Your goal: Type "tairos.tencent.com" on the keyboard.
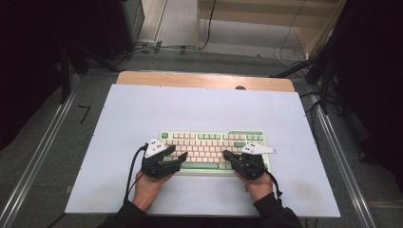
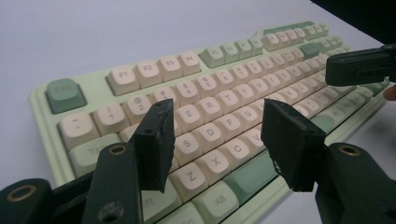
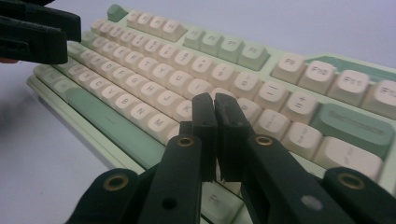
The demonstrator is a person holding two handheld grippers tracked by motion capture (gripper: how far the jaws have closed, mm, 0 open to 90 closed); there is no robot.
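a white sheet (image 1: 142, 114) covers a wooden table (image 1: 190, 78) — black cables (image 1: 157, 47), perhaps power leads, trail across the grey floor (image 1: 57, 156) beyond.
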